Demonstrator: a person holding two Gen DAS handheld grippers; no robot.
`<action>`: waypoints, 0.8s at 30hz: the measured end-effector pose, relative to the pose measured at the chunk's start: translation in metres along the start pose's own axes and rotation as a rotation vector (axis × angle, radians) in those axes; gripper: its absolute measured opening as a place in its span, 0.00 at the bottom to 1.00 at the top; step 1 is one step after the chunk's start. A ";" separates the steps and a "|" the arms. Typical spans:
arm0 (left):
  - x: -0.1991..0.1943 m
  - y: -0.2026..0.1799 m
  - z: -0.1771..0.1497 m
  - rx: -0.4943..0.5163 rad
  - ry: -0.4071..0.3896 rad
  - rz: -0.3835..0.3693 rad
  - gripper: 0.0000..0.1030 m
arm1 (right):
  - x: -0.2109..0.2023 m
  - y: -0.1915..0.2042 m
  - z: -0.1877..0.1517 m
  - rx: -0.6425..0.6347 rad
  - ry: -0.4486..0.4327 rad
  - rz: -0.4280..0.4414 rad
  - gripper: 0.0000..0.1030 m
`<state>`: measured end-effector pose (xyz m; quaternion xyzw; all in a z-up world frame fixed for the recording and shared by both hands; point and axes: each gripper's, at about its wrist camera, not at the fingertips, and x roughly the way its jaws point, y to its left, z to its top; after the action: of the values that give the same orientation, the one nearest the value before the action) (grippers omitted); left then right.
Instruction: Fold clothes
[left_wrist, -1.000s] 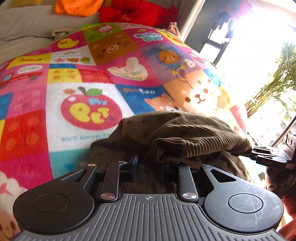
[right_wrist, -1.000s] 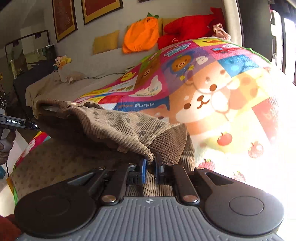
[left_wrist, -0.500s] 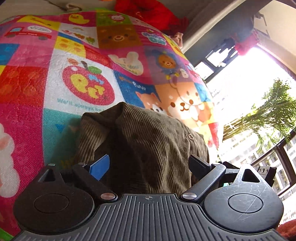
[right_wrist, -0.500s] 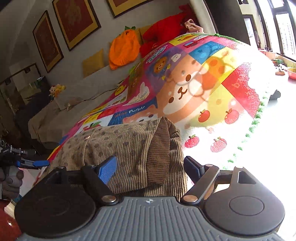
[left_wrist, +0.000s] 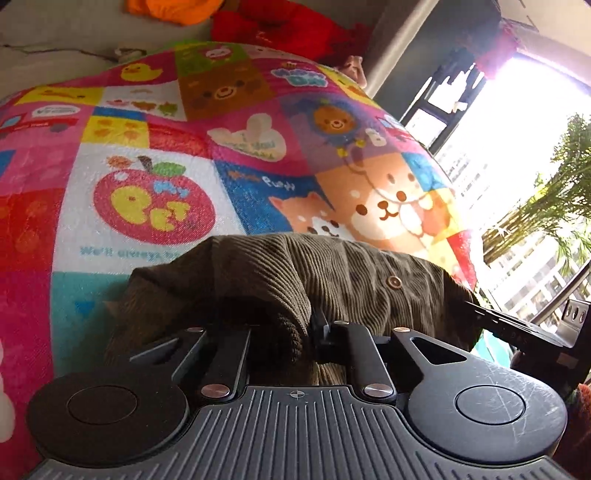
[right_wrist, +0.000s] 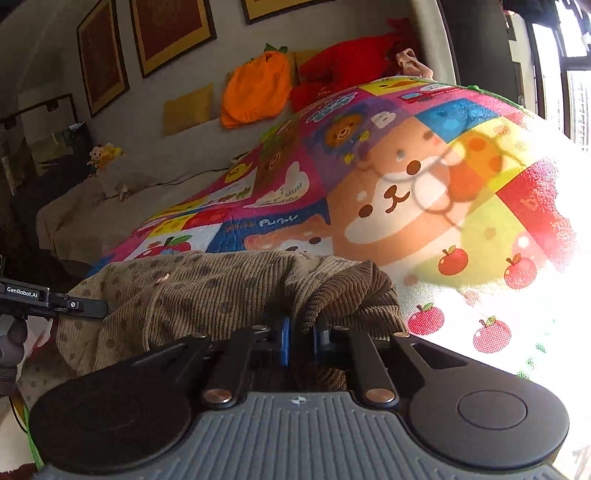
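A brown corduroy garment (left_wrist: 351, 273) with a snap button lies bunched on the colourful patchwork blanket (left_wrist: 155, 206). My left gripper (left_wrist: 295, 328) is shut on a thick fold of its near edge, and cloth hides the fingertips. In the right wrist view the same garment (right_wrist: 207, 284) shows its dotted lining. My right gripper (right_wrist: 299, 332) is shut on a ribbed fold at its right end, with the blue pads (right_wrist: 284, 339) pressed on the cloth. Each gripper shows in the other's view: the right one (left_wrist: 517, 328) beside the garment's right side, the left one (right_wrist: 55, 301) at its left side.
The blanket (right_wrist: 406, 192) covers a bed, with grey sheet (right_wrist: 92, 206) beyond it. An orange cushion (right_wrist: 255, 88) and a red cushion (right_wrist: 347, 62) lean on the far wall. A bright window (left_wrist: 517, 147) and a plant (left_wrist: 561, 199) are on the right.
Half a second ago both grippers stood open over the folded garment. Now both are shut on its near edge again and sit lower, close to the blanket.
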<state>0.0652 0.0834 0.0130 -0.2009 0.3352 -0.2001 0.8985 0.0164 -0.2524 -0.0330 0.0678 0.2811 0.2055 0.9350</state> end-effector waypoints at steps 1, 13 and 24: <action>-0.012 -0.008 0.003 0.028 -0.018 -0.009 0.14 | -0.009 0.002 0.001 0.000 -0.009 0.013 0.10; -0.032 0.005 -0.059 0.036 0.110 0.067 0.25 | -0.047 0.007 -0.035 -0.006 0.042 0.033 0.12; -0.066 -0.038 -0.011 0.250 -0.067 -0.032 0.63 | -0.061 0.003 -0.008 -0.069 -0.047 -0.016 0.47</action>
<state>0.0032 0.0817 0.0589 -0.0995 0.2742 -0.2480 0.9238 -0.0354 -0.2753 -0.0084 0.0382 0.2523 0.2059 0.9447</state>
